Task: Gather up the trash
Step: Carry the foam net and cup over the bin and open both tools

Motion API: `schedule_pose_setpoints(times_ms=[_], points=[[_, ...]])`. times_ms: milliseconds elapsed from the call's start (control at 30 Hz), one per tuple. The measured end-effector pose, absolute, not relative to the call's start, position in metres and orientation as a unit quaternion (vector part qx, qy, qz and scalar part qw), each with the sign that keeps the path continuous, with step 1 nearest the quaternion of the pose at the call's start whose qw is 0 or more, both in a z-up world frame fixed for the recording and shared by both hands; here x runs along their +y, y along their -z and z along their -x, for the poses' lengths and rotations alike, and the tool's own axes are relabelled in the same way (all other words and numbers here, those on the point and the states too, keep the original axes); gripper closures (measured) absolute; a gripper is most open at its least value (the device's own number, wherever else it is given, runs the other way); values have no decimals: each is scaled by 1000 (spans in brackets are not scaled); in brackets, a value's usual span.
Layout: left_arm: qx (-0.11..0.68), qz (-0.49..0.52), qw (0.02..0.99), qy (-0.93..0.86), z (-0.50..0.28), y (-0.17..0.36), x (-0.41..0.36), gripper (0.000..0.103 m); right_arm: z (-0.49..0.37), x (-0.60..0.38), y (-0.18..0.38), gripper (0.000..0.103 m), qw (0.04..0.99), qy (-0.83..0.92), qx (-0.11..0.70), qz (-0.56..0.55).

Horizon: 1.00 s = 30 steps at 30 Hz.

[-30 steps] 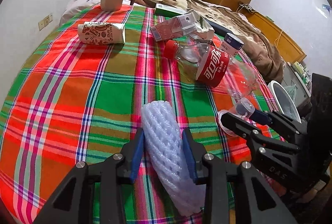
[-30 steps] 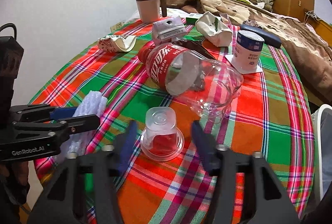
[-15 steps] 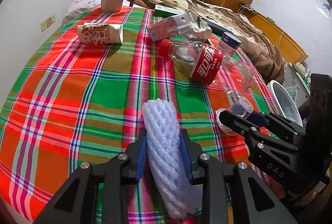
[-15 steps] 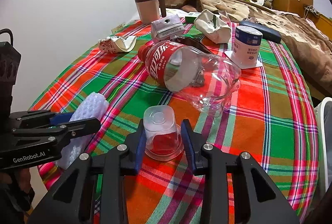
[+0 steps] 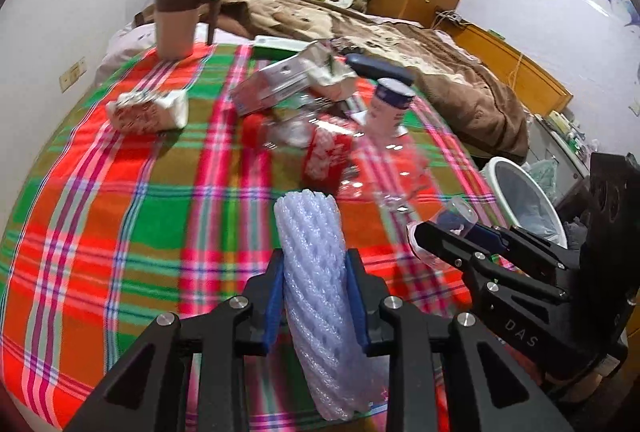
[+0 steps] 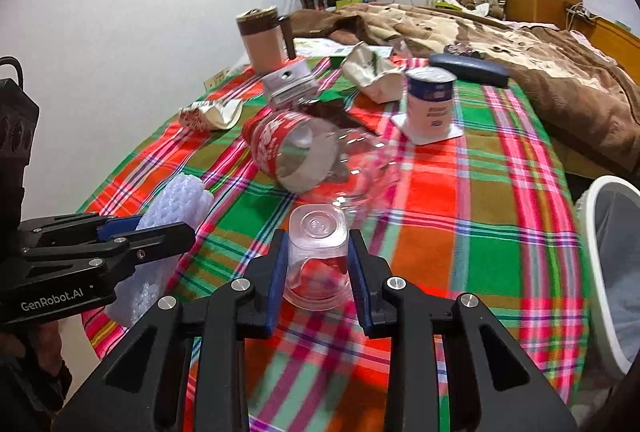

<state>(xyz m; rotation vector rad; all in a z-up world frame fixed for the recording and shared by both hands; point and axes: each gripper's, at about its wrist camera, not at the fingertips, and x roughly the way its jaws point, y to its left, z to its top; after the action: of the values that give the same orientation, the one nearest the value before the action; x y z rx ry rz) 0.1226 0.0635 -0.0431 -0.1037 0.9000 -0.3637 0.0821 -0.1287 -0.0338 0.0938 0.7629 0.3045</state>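
Bedroom clutter surrounds a bench (image 5: 100,216) under a bright plaid cloth, with a bed in a brown blanket (image 6: 500,43) behind it. Both tools already carry trash. Left tool (image 5: 314,296): blue pads pressed into the sides of a white foam net sleeve (image 5: 310,232), which juts forward toward 12 o'clock. Right tool (image 6: 318,272): narrowed onto a small clear plastic cup (image 6: 316,244), held upside down between the pads and seemingly lifted off the cloth.

My read is that the pick-up step is finished and the carry to the bin comes next. A white bin (image 6: 600,272) stands off the bench edge at about 3 o'clock; it has a liner, and its contents cannot be made out. Each tool needs to swing over the rim before letting go.

Left on the cloth near 12 o'clock: a cola bottle (image 6: 296,151) on its side, apparently empty, an upright yogurt tub (image 6: 430,103), a crushed paper cup (image 5: 148,109), flattened cartons (image 5: 272,83) and a lidded mug (image 5: 176,19)
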Motion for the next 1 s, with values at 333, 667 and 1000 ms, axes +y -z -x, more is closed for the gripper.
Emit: schedule_pose_setpoints(times_ms=[333,667,1000], points=[[416,25,881,224,-128,24,3,74,-71,-177,19,73,929,-104,350,-66],[396,-5,872,287,-136,9,-81,73,-60,-251,6,73,941,-30,328,-79],[395,-15,842,367,-148,10,-171,73,-54,-319,8,73,937,48,332,-94]])
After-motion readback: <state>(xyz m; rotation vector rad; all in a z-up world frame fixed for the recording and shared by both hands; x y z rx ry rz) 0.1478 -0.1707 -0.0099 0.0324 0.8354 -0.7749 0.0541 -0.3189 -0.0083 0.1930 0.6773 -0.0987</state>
